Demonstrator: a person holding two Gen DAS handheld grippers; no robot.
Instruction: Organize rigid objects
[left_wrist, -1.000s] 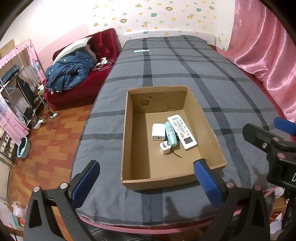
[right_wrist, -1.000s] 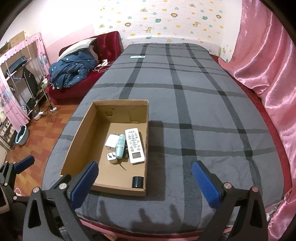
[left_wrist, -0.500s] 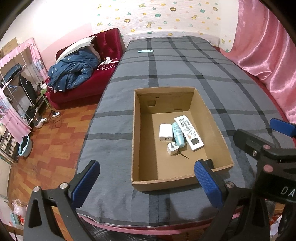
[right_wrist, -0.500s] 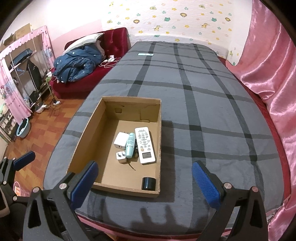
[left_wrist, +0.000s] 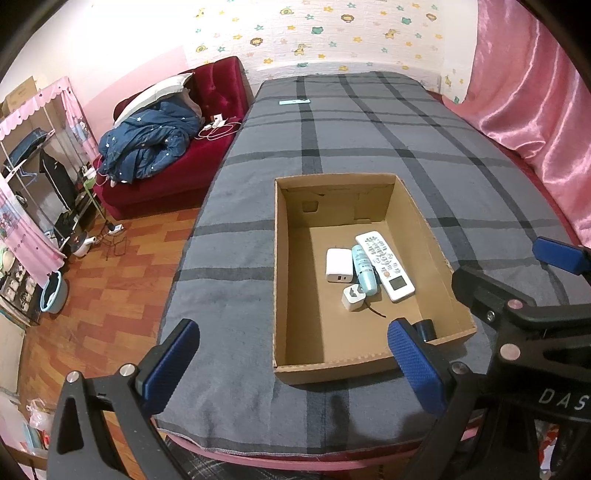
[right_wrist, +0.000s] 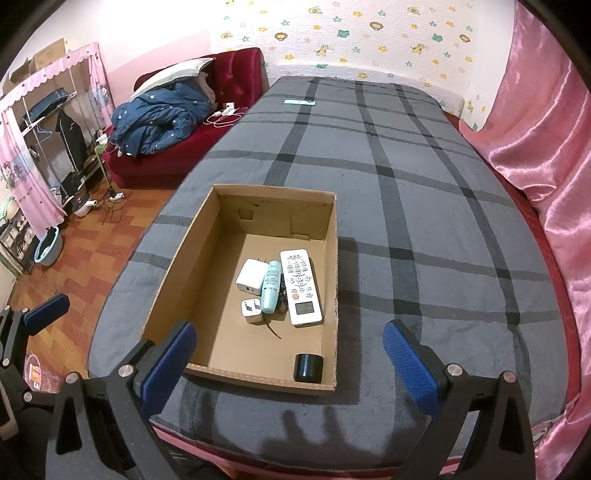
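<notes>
Rigid objects: five lie gathered inside the cardboard box (right_wrist: 334, 280) on the bed (right_wrist: 424, 229); neither tool has hold of anything.
Left tool (left_wrist: 291, 365): blue pads spread wide apart, nothing between them, hovering short of the box's near wall.
Right tool (right_wrist: 290, 363): blue pads likewise spread wide and empty, hanging over the near edge of the bed; it also shows in the left wrist view at about 4 o'clock.
Black cylinder (right_wrist: 308, 367): closest to the tools, at about 5 o'clock on the box floor, tucked into the near right corner, apart from the other pieces.
Small white plug (right_wrist: 252, 311): near the middle of the floor, just beside the teal tube (right_wrist: 270, 286).
White charger block (right_wrist: 250, 276): at 9 o'clock of the tube, touching or nearly touching it.
White remote (right_wrist: 301, 286): at 3 o'clock of the tube, lying lengthwise; some dark item sits between the two, too hidden to name.
Thin dark strand: trails from the plug toward the near wall; I cannot tell what it is.
Teal flat item (right_wrist: 299, 102): far off at 12 o'clock, alone on the bed near its head; possibly a phone.
Done, by my judgement: the visible pieces are boxed and roughly aligned.
Left, by my judgement: perhaps that far item, and maybe moving the stray cylinder up to the cluster.
</notes>
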